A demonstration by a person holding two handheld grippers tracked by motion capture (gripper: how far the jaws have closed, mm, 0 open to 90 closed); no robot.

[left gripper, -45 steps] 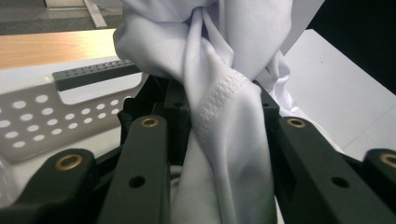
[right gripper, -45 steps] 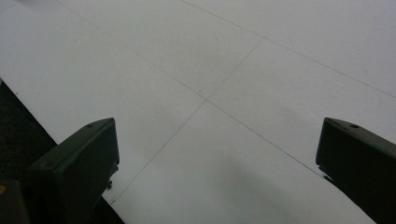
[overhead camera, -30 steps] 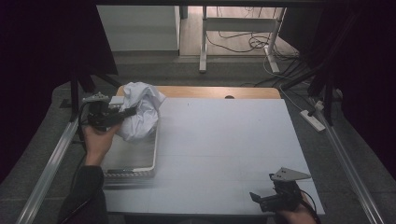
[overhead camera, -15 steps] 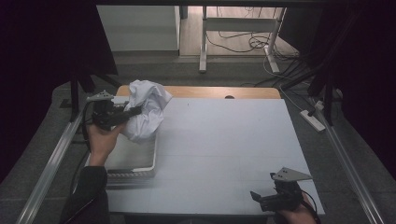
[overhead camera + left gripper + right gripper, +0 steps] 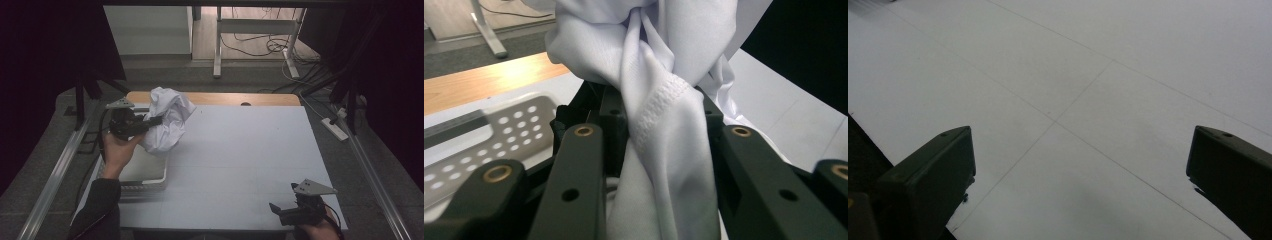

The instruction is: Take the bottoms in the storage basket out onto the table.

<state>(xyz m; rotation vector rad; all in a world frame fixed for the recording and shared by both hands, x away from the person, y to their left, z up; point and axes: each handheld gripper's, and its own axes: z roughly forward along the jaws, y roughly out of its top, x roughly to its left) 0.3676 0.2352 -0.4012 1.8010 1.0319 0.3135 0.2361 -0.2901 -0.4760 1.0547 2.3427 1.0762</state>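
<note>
A crumpled white cloth hangs in the air above the far end of a white perforated basket at the table's left. My left gripper is shut on a bunched fold of it; in the left gripper view the hemmed cloth is pinched between the black jaws of that gripper, with the basket wall behind. My right gripper rests low at the table's front right corner. Its jaws stand wide open over bare table, as the right gripper view shows.
The white table top has a wooden strip along its far edge. Metal rails run down both sides. Beyond the table are desk legs and cables on the floor.
My left hand has lifted the cloth up and to the right, off the basket. The right gripper has stayed where it was.
</note>
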